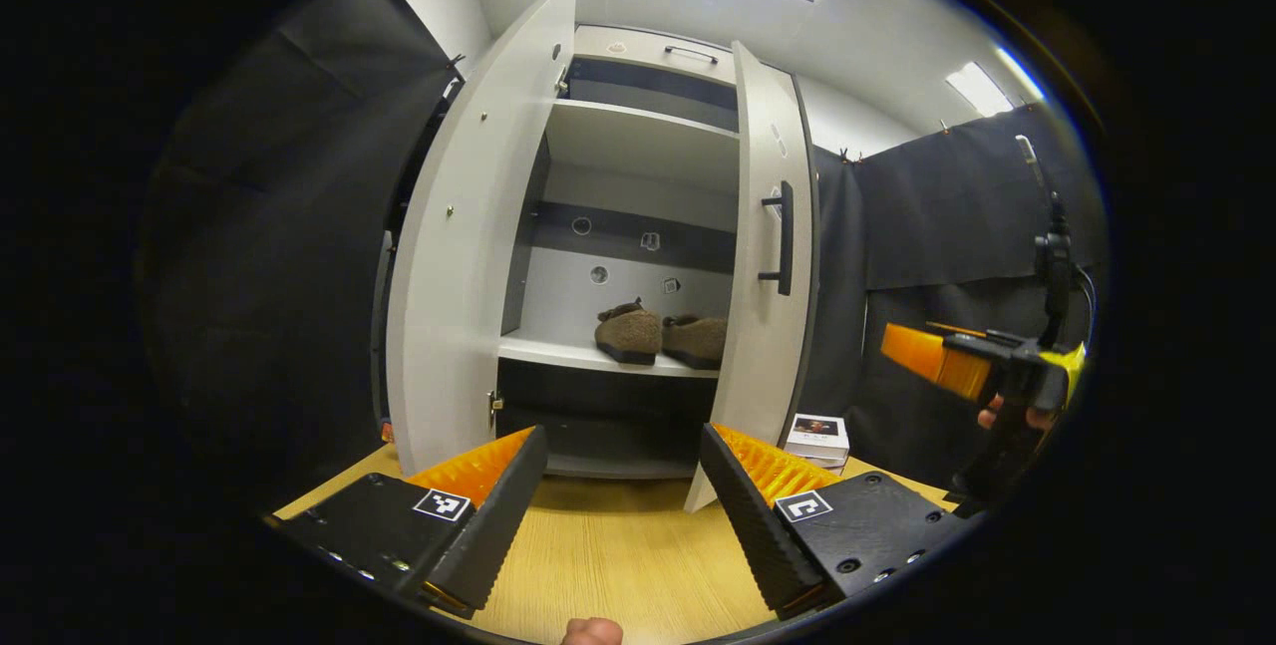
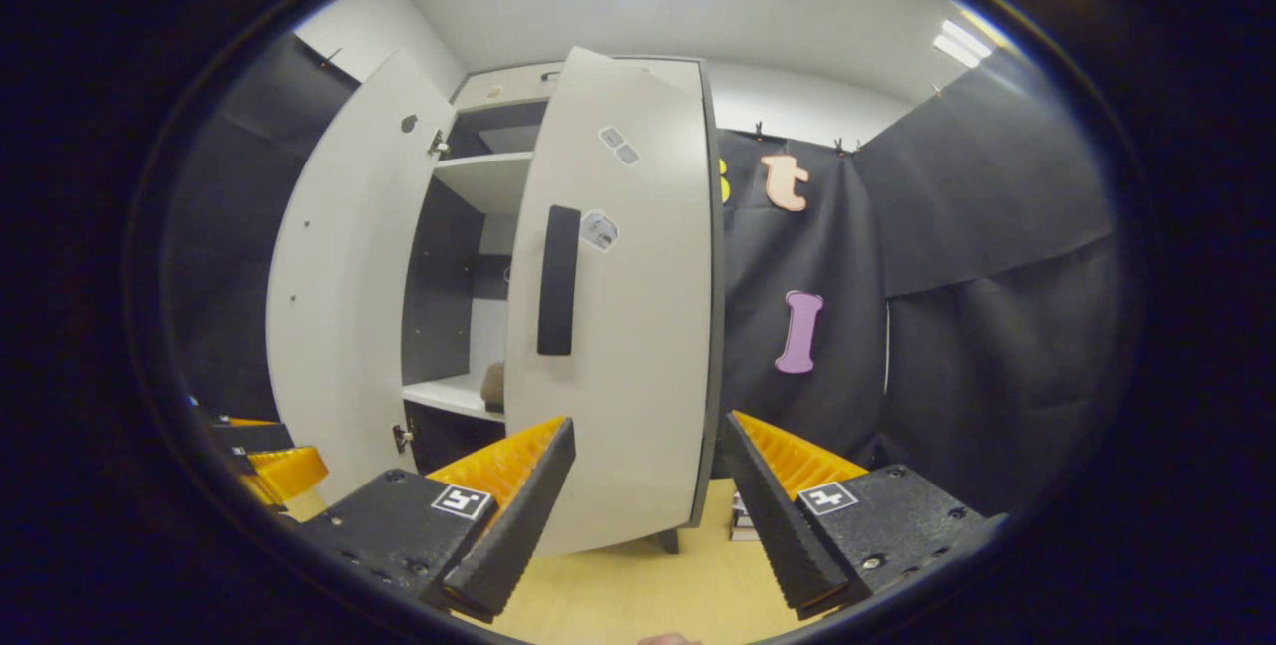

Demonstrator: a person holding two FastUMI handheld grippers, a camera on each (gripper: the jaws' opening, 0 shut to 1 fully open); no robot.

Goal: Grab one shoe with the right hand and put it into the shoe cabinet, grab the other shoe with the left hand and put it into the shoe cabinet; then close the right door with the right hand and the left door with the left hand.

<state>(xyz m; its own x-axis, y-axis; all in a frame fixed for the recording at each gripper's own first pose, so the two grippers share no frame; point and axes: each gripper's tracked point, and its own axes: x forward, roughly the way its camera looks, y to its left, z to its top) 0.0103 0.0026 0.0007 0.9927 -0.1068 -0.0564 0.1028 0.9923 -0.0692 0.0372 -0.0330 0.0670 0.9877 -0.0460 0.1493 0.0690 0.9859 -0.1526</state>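
Note:
A white shoe cabinet (image 1: 638,142) stands on a wooden table with both doors open. Two brown fuzzy shoes, one on the left (image 1: 628,333) and one on the right (image 1: 698,339), sit side by side on its lower shelf. My left gripper (image 1: 623,515) is open in front of the cabinet with nothing between its fingers. At the right edge of the left gripper view a hand holds my right gripper (image 1: 937,356). In the right gripper view my right gripper (image 2: 648,505) is open and faces the outer side of the right door (image 2: 618,326), with its dark handle (image 2: 558,281). A sliver of shoe (image 2: 492,384) shows past the door edge.
The left door (image 1: 469,256) swings wide to the left. The right door (image 1: 773,266) stands partly open, handle (image 1: 785,237) outward. A small stack of books (image 1: 817,436) lies on the table (image 1: 618,565) right of the cabinet. Black cloth walls enclose the booth.

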